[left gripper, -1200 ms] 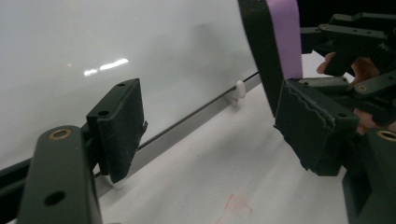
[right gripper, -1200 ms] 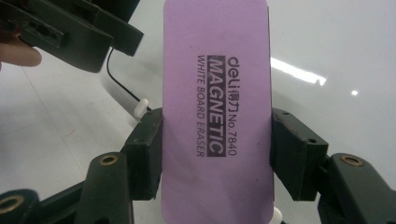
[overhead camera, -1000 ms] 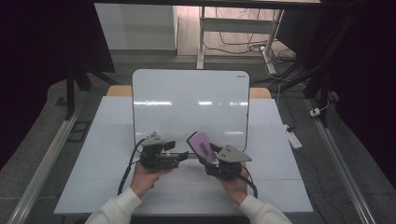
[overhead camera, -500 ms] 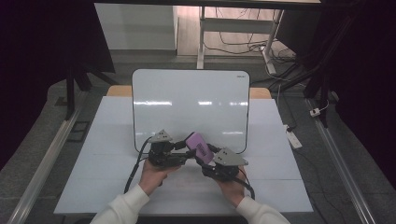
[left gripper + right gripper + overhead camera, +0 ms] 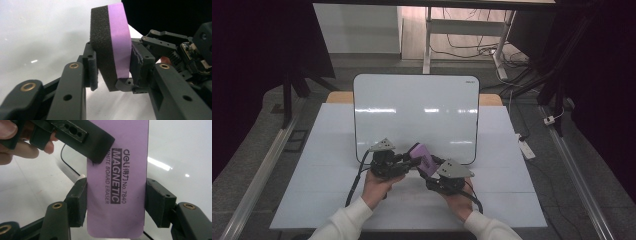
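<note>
We hold the purple whiteboard eraser above the surface, in front of the whiteboard. Our right tongs clamp its long edges; our left tongs have just been closing and now pinch it across foam and purple back. We judge it light, with a stiff back and squashy foam, so the firm edges offer the surest grip.

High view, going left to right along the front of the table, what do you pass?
Person's left hand → left gripper → purple whiteboard eraser with black foam pad → right gripper with its grey three-cornered plate
</note>
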`<move>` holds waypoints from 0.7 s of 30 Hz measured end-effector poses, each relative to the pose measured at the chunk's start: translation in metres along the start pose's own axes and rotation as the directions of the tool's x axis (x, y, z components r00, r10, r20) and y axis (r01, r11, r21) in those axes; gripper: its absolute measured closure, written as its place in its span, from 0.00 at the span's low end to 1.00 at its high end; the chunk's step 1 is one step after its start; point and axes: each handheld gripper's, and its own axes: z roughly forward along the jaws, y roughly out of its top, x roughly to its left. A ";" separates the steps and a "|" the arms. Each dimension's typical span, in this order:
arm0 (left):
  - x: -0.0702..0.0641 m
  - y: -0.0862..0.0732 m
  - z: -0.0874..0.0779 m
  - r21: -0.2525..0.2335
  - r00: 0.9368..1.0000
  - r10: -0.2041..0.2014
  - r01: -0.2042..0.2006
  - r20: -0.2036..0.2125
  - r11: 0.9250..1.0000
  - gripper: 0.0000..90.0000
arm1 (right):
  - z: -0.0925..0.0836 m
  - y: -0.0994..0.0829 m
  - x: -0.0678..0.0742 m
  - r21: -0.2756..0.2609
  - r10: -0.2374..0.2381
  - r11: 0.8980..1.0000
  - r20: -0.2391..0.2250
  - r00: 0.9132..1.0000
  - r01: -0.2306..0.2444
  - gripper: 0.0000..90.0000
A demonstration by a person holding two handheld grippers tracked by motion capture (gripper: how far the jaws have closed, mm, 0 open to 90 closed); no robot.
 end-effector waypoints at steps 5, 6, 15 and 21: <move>0.004 0.004 -0.011 -0.003 0.998 0.015 -0.015 -0.054 1.000 0.70 | -0.005 0.002 -0.003 -0.013 0.020 1.000 -0.032 0.999 -0.020 0.35; 0.005 0.005 -0.014 -0.001 0.998 0.014 -0.014 -0.062 1.000 0.70 | -0.007 0.003 -0.004 -0.010 0.028 1.000 -0.036 0.999 -0.028 0.34; 0.011 0.006 -0.045 0.020 0.986 0.046 -0.043 -0.162 0.999 0.70 | -0.027 0.001 -0.031 0.005 0.075 0.997 -0.010 0.997 -0.075 0.32; 0.018 -0.001 -0.065 0.035 0.976 0.038 -0.031 -0.213 0.999 0.70 | -0.040 -0.008 -0.047 0.023 0.059 0.998 0.045 0.997 -0.060 0.32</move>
